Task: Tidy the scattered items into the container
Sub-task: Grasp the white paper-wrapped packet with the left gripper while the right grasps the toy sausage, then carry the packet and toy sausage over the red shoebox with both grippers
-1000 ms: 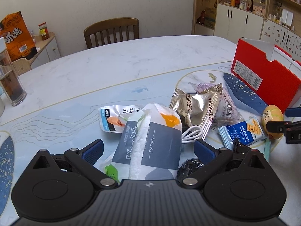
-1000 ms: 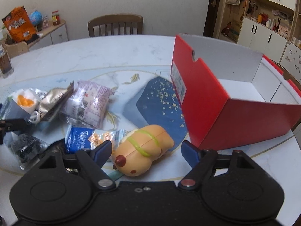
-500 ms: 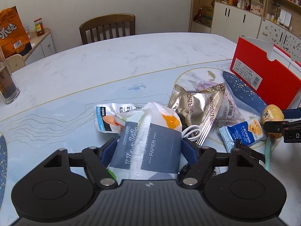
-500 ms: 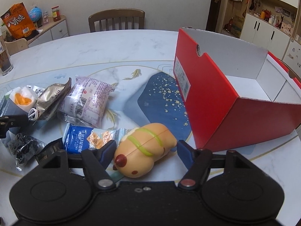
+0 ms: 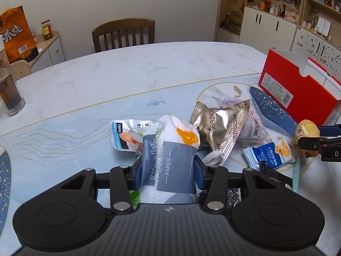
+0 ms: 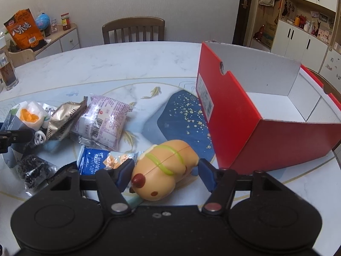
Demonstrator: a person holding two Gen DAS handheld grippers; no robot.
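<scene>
My left gripper [image 5: 167, 173] is shut on a white and grey tissue pack [image 5: 169, 155] and grips it by both sides. My right gripper [image 6: 164, 172] is closed around an orange toy with green stripes [image 6: 164, 168], its pads touching both sides. The open red box [image 6: 266, 115] stands to the right of the toy, its white inside empty. A gold snack bag [image 5: 219, 125], a purple-white packet [image 6: 102, 121], a blue cracker packet [image 6: 93, 160], a white cable [image 5: 213, 156] and a black packet [image 6: 32, 168] lie scattered on the table.
A white marble table with blue patterning [image 5: 127, 76] holds everything. A glass of dark liquid [image 5: 9, 93] stands at the far left. A wooden chair [image 5: 123, 33] stands behind the table. Cabinets [image 5: 277, 23] line the right wall.
Both grippers have closed: the left onto the tissue pack, the right onto the orange toy. Both views have risen slightly.
</scene>
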